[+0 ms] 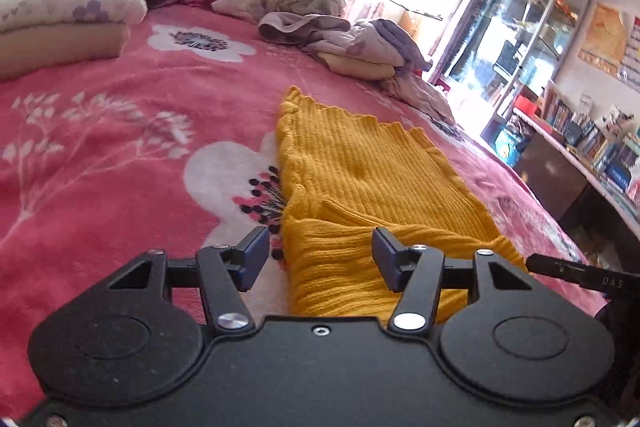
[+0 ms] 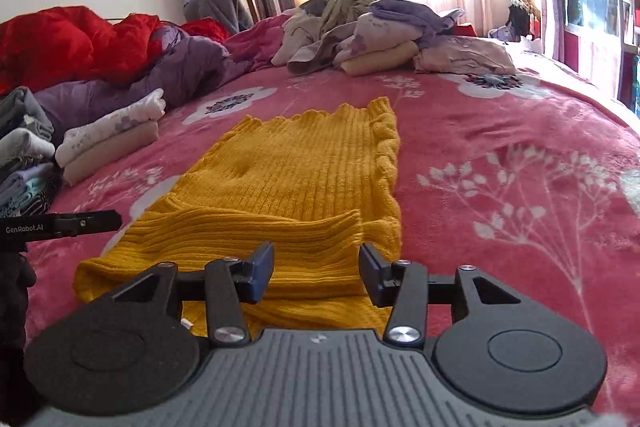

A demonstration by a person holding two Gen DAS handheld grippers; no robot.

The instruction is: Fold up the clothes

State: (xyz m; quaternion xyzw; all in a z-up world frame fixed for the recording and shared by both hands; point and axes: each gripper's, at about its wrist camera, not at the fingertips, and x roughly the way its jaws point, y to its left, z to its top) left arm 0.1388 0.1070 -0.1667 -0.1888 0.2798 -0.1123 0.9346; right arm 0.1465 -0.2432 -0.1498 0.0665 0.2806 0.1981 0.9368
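A mustard-yellow ribbed knit sweater (image 1: 360,183) lies flat on the pink floral bedspread (image 1: 100,147), its near end folded over into a thick roll. It also shows in the right wrist view (image 2: 296,179). My left gripper (image 1: 320,255) is open, its jaws wide apart just above the near left part of the sweater's folded end, holding nothing. My right gripper (image 2: 316,273) is open over the near right part of the same fold, holding nothing. The left gripper's side (image 2: 60,225) shows at the left of the right wrist view.
Folded clothes (image 2: 112,139) are stacked at the left of the bed. A pile of unfolded clothes (image 2: 384,35) lies at the far end, with purple and red bedding (image 2: 100,67) beside it. A bookshelf (image 1: 592,143) and glass cabinet (image 1: 532,23) stand past the bed's right edge.
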